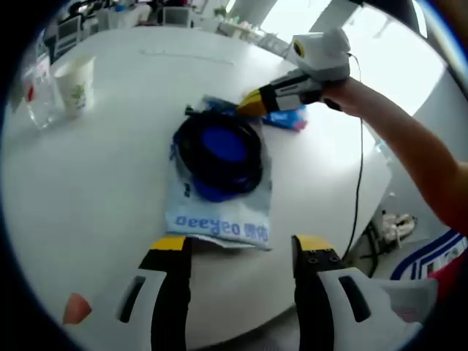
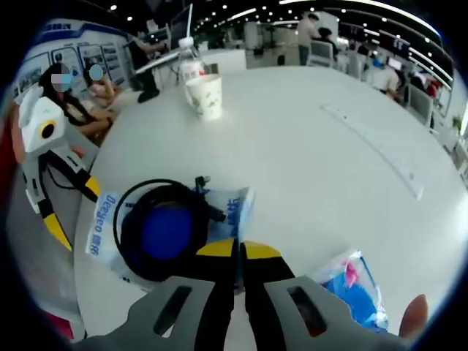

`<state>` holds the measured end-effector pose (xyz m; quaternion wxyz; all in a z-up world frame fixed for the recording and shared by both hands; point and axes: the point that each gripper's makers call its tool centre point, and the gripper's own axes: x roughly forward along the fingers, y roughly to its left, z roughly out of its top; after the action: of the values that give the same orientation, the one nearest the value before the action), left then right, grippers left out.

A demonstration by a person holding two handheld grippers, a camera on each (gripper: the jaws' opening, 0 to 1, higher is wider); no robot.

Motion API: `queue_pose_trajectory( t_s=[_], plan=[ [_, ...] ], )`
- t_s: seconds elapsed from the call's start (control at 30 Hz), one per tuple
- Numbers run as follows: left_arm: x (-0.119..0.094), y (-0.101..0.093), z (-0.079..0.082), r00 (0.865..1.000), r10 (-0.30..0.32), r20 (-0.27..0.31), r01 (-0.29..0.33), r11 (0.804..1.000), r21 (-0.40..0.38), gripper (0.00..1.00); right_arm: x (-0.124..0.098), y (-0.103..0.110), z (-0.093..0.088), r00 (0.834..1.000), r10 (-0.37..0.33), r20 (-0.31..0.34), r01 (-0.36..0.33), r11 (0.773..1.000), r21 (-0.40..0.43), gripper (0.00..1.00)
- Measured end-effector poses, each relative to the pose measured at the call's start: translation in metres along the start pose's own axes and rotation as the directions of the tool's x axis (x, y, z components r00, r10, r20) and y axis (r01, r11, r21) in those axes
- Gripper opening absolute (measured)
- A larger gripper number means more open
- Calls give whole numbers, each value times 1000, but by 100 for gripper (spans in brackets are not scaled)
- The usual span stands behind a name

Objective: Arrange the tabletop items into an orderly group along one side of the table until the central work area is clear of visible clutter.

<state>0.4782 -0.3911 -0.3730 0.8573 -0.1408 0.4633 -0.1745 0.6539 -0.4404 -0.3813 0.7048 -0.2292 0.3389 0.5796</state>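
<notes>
sitting mid-table is the coiled black cable (image 1: 219, 150) on its plastic packet (image 1: 219, 219), and the right gripper (image 2: 235, 252) is pinching that packet's edge, jaws pressed together on it. the left gripper (image 1: 241, 248) is hovering just short of the packet, jaws apart. a blue wrapper (image 2: 358, 289) is lying near. the paper cup (image 2: 205, 95) and bottle (image 2: 191, 62) are standing far off, so the grouping is looking barely begun.
</notes>
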Motion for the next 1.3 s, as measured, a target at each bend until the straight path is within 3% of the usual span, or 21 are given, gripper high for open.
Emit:
queue_pose_trajectory(
  t_s=[0.27, 0.8, 1.3],
  plan=[
    [-2, 21, 10, 997, 55, 49, -52, 997, -64, 49, -4, 4, -7, 1000, 3, -20, -2, 999, 41, 3],
    [1, 49, 14, 988, 149, 38, -147, 988, -51, 8, -7, 11, -10, 999, 6, -42, -4, 999, 46, 2],
    [-4, 58, 25, 988, 149, 45, -148, 989, -26, 0, -15, 16, -15, 998, -12, -56, 16, 997, 72, 2]
  ],
)
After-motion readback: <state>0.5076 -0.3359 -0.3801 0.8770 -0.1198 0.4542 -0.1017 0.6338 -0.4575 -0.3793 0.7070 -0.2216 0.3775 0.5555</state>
